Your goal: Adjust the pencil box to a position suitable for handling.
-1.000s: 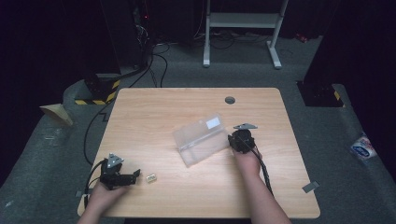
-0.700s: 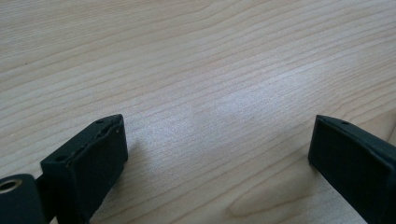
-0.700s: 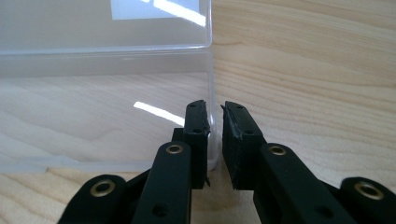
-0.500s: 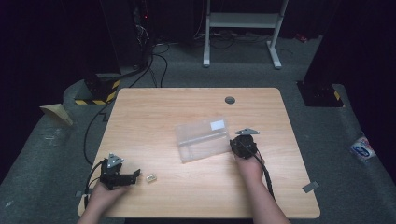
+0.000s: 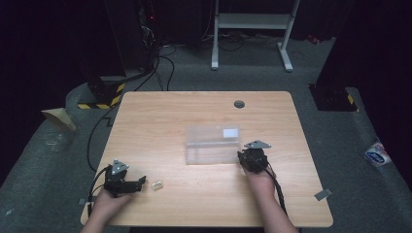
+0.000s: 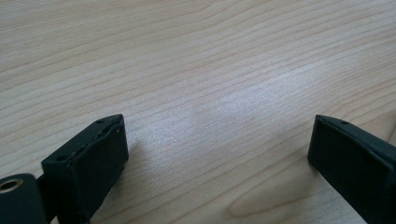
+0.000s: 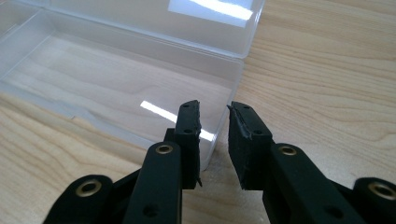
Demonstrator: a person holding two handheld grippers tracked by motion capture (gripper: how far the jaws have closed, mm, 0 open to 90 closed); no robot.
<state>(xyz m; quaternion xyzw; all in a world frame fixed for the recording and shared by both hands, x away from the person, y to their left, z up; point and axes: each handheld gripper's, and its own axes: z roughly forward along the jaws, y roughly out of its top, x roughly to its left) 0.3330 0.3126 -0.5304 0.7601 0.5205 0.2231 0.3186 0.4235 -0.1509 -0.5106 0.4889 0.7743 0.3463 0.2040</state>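
Note:
A clear plastic box (image 5: pixel 212 144) lies open at the middle of the wooden table (image 5: pixel 160 121), its lid (image 7: pixel 140 14) folded back with a white label on it. My right gripper (image 5: pixel 241 156) is at the box's right end. In the right gripper view its jaws straddle the end wall (image 7: pixel 223 88), one inside and one outside, with a small gap around it. They have just been opening, so the right gripper (image 7: pixel 214 109) is open. My left gripper (image 5: pixel 142 180) rests near the front left edge, open wide over bare wood (image 6: pixel 217 126). A small pale piece (image 5: pixel 156 185) lies just right of it.
A round cable hole (image 5: pixel 239 104) sits near the table's far edge. Cables run over the floor at the left, beside a yellow-and-black striped base (image 5: pixel 104 94). A white stand (image 5: pixel 252 29) is behind the table. Scraps lie on the floor at the right.
The box has swung from a slanted lie to square with the table's edges and shifted slightly. My right gripper moved along with its end. The left gripper stayed put.

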